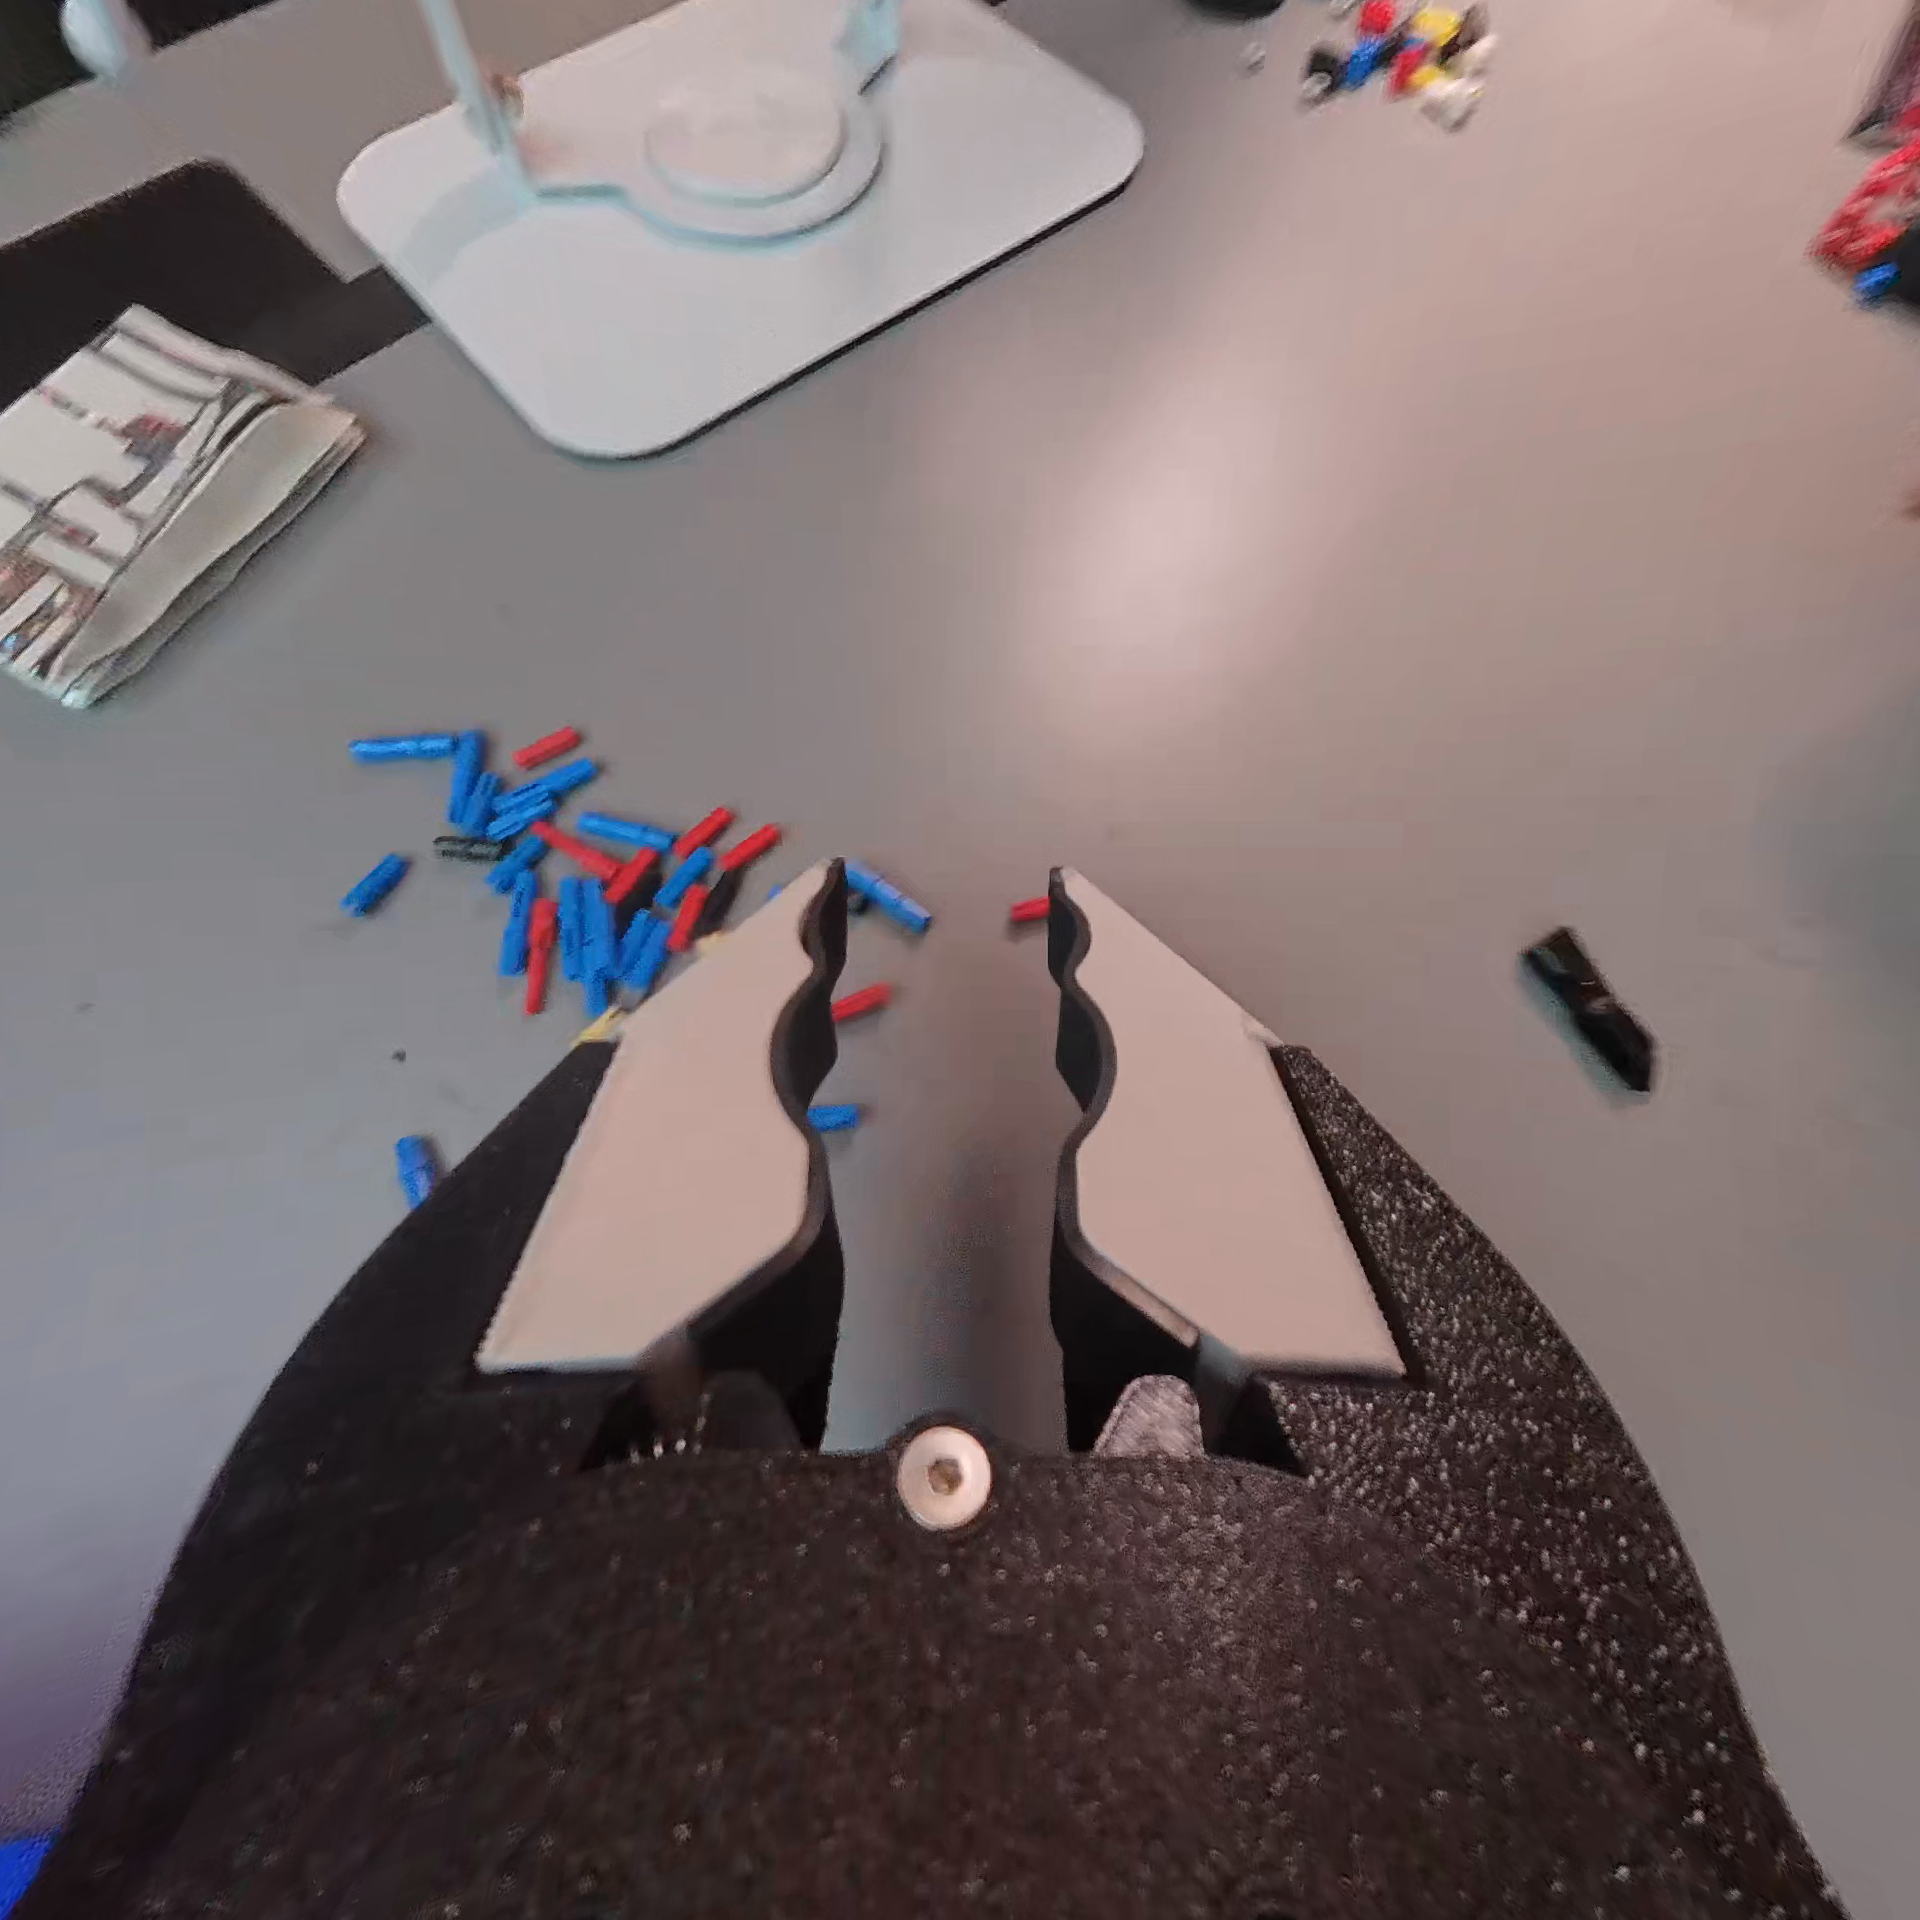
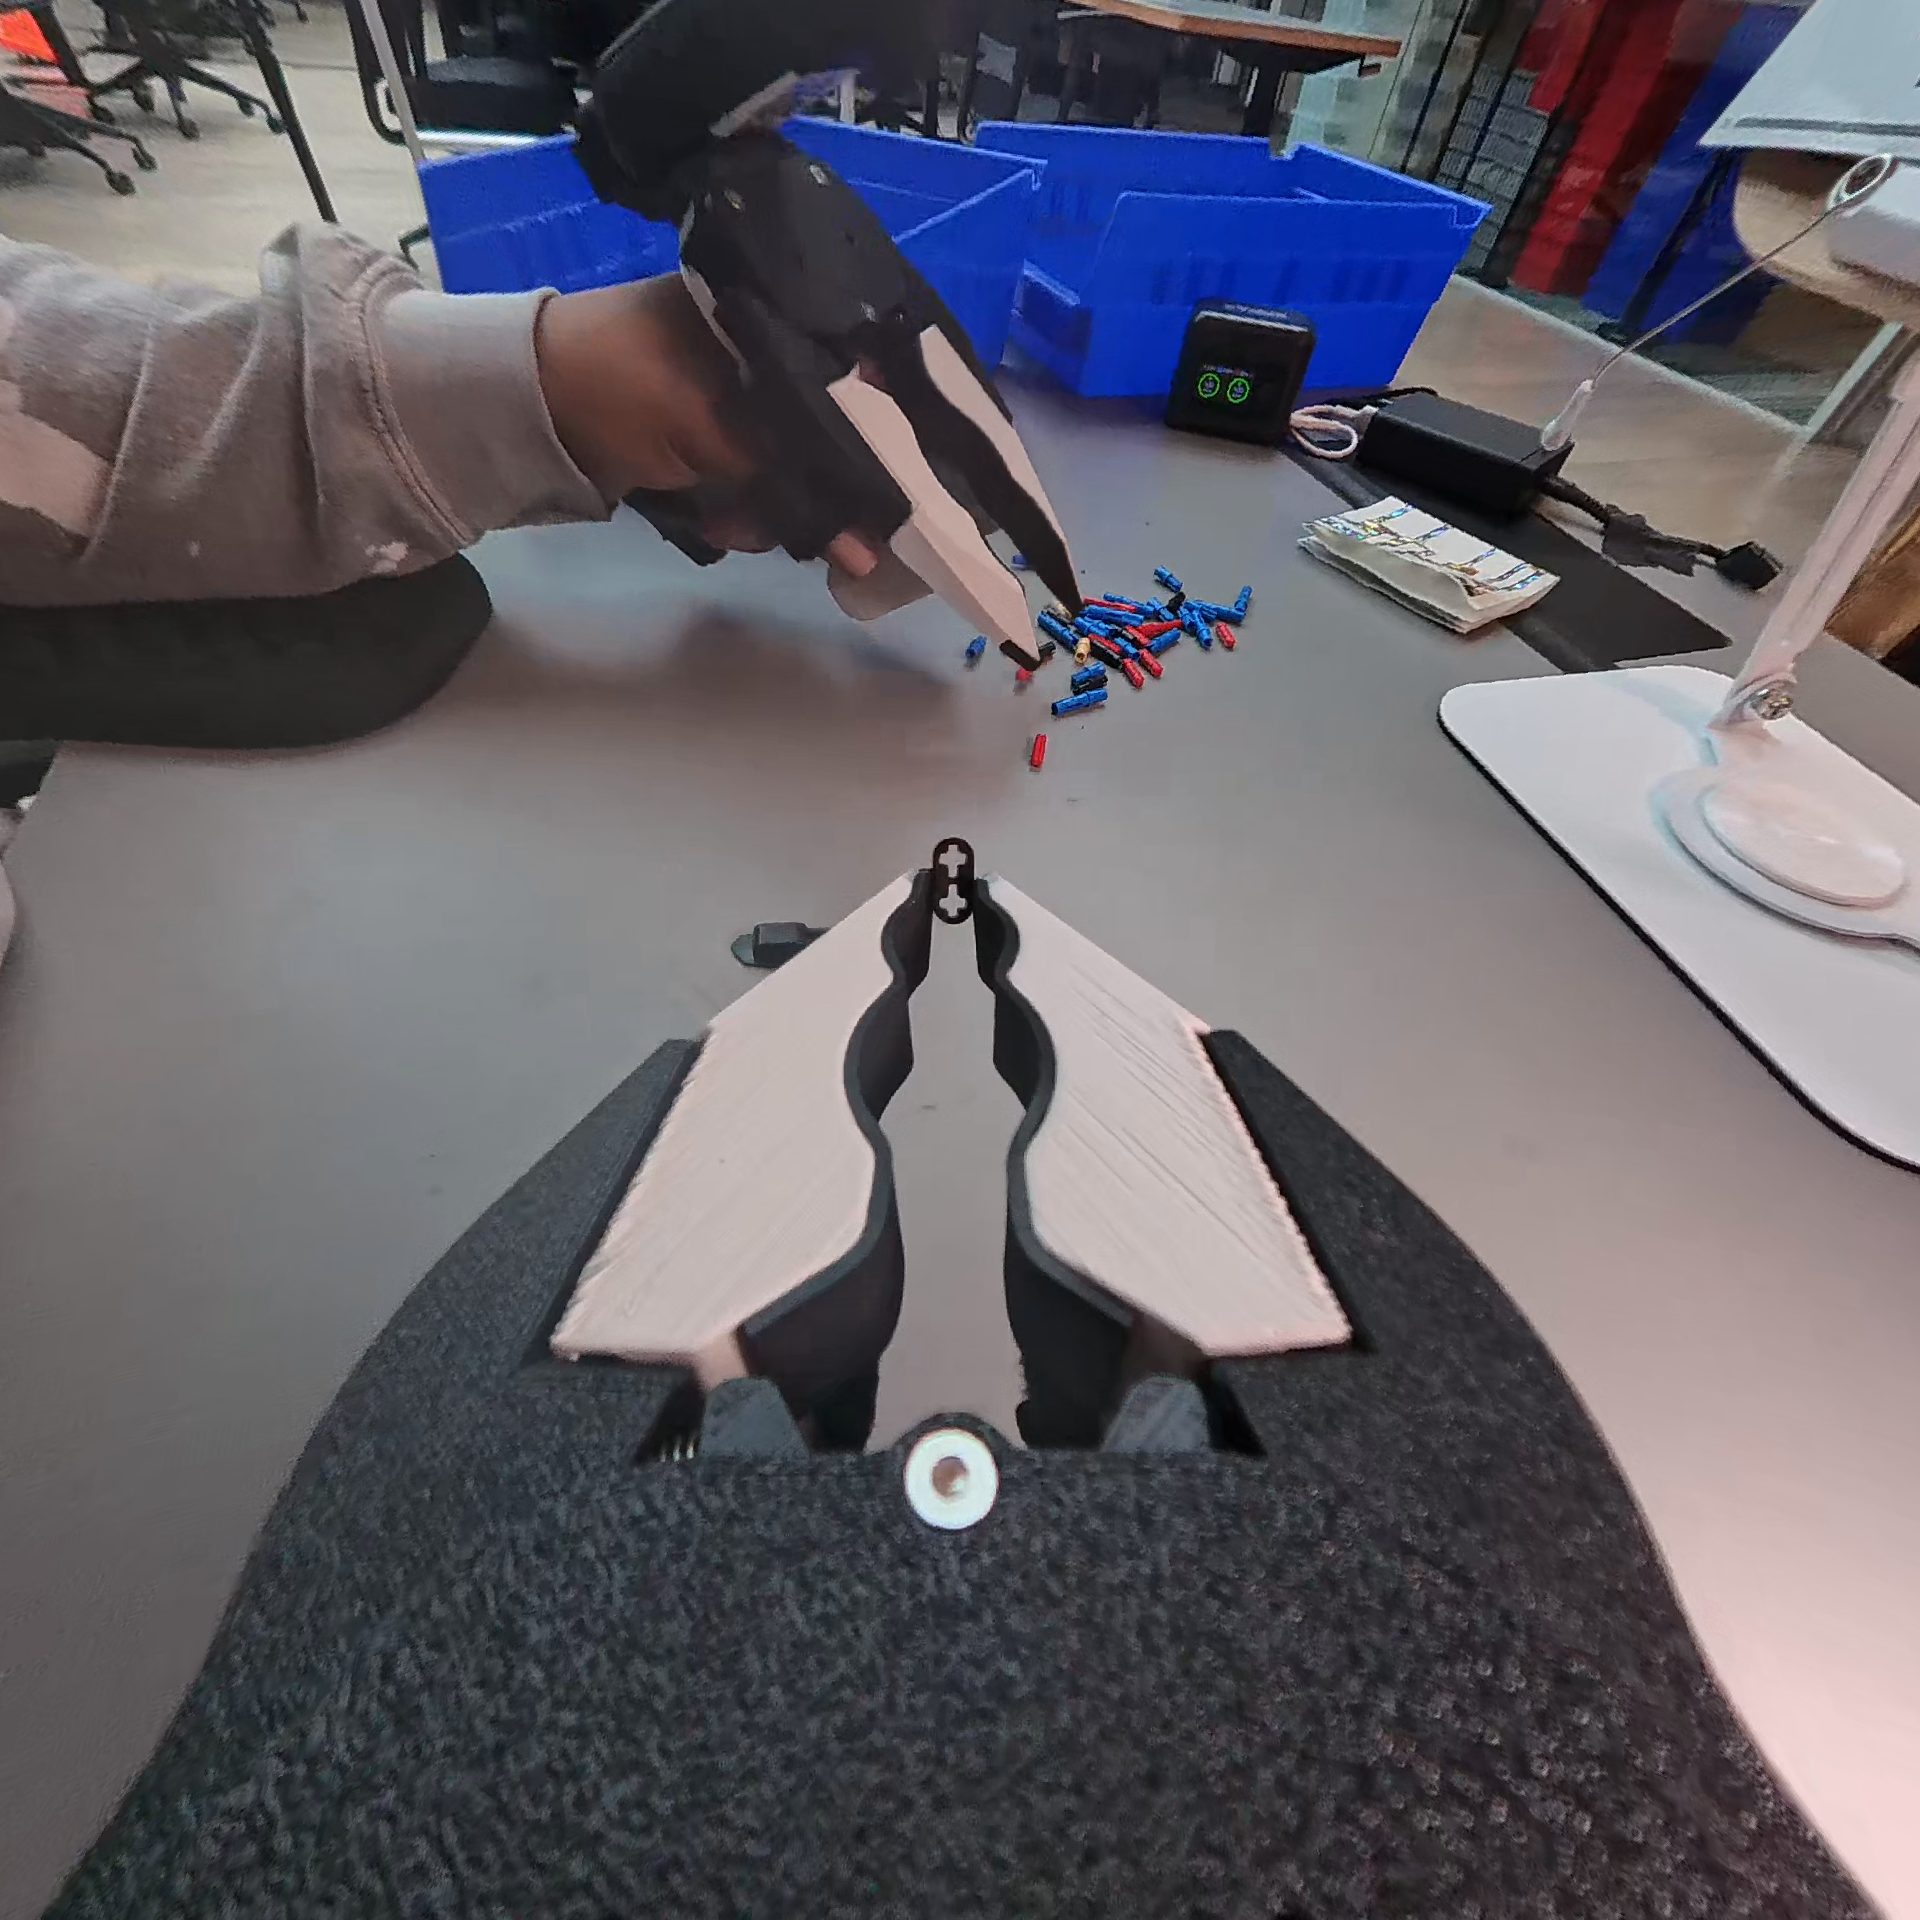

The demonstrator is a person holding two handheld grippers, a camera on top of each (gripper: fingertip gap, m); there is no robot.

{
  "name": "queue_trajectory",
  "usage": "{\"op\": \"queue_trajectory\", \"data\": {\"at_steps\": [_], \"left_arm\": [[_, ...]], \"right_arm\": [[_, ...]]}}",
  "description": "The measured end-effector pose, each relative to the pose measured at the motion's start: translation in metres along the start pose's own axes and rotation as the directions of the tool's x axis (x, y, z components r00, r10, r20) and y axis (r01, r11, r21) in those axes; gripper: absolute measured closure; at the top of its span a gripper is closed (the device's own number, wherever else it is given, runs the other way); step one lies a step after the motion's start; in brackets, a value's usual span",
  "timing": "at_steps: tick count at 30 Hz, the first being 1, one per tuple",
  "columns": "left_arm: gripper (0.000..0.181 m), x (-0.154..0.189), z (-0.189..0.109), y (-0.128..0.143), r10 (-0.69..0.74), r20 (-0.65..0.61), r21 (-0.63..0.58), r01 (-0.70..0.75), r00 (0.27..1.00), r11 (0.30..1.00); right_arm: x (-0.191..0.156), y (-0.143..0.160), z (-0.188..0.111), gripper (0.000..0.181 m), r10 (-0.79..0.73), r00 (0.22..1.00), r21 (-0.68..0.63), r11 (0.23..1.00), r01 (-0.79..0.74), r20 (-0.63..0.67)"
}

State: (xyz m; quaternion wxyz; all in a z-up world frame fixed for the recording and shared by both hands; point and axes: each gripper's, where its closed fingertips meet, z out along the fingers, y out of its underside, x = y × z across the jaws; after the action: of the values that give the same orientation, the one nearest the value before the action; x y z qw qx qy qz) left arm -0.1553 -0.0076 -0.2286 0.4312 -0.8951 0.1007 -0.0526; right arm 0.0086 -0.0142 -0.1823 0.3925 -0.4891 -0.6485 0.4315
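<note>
My left gripper (image 1: 945, 883) is open and empty, low over the grey table beside a heap of small blue and red pins (image 1: 582, 883). A red pin (image 1: 1029, 911) lies just by its right fingertip and a blue pin (image 1: 888, 902) by its left one. In the right wrist view the same gripper (image 2: 1049, 629) points down into the pin heap (image 2: 1132, 629), held by a hand in a light sleeve. My right gripper (image 2: 952, 883) is shut on a small black beam piece with cross holes (image 2: 952, 881), held upright above the table.
A white stand base (image 1: 727, 260) (image 2: 1621, 769) sits on the table. A folded paper booklet (image 1: 135, 499) (image 2: 1429, 566) lies near it. A black part (image 1: 1590, 1008) lies right of the left gripper, another (image 2: 774, 940) by the right. Blue bins (image 2: 1247, 239) and a small black device (image 2: 1242, 364) stand at the back. Tip to tip, the grippers are about 15 cm apart.
</note>
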Motion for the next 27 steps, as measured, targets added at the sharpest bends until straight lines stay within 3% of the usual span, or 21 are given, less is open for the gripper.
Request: {"op": "queue_trajectory", "data": {"at_steps": [1,3,6,8,11,14,19,21,24,27], "left_arm": [[0.144,0.015,-0.003,-0.009,0.004,-0.065,0.045,-0.001,0.998,0.999],[0.150,0.058,-0.014,-0.028,-0.023,-0.289,0.125,0.061,0.957,0.990],[0.152,0.119,-0.028,-0.043,-0.116,-0.600,0.110,0.225,0.792,0.968],[0.155,0.146,-0.031,-0.043,-0.153,-0.703,0.060,0.273,0.694,0.960],[0.160,0.163,-0.024,-0.040,-0.188,-0.737,0.009,0.288,0.649,0.958],[0.177,0.163,-0.020,-0.039,-0.217,-0.738,-0.013,0.309,0.639,0.951],[0.180,0.158,-0.027,-0.039,-0.177,-0.727,0.019,0.276,0.664,0.961],[0.179,0.150,-0.034,-0.041,-0.116,-0.682,0.059,0.212,0.722,0.976],[0.180,0.106,-0.064,-0.057,0.015,-0.464,0.186,0.081,0.886,0.979],[0.179,0.027,-0.108,-0.057,0.056,-0.082,0.178,-0.041,0.995,0.983]], "right_arm": [[0.000,-0.001,0.001,0.175,-0.027,0.999,-0.002,1.000,0.027,-0.018],[0.000,-0.004,0.002,0.175,-0.107,0.992,-0.003,0.994,0.107,-0.062],[-0.006,-0.007,0.007,0.175,-0.229,0.968,-0.026,0.973,0.228,-0.106],[-0.010,-0.007,0.012,0.175,-0.296,0.947,-0.051,0.955,0.291,-0.128],[-0.015,-0.005,0.019,0.175,-0.382,0.914,-0.093,0.924,0.372,-0.139],[-0.014,-0.001,0.023,0.175,-0.480,0.860,-0.159,0.875,0.457,-0.170],[-0.018,-0.007,0.024,0.174,-0.533,0.824,-0.148,0.846,0.513,-0.190],[-0.020,-0.010,0.024,0.170,-0.503,0.844,-0.116,0.865,0.489,-0.189],[-0.022,0.001,0.026,0.156,-0.343,0.934,-0.114,0.936,0.332,-0.103],[-0.027,0.019,0.029,0.156,-0.222,0.975,-0.189,0.958,0.215,-0.014]]}}
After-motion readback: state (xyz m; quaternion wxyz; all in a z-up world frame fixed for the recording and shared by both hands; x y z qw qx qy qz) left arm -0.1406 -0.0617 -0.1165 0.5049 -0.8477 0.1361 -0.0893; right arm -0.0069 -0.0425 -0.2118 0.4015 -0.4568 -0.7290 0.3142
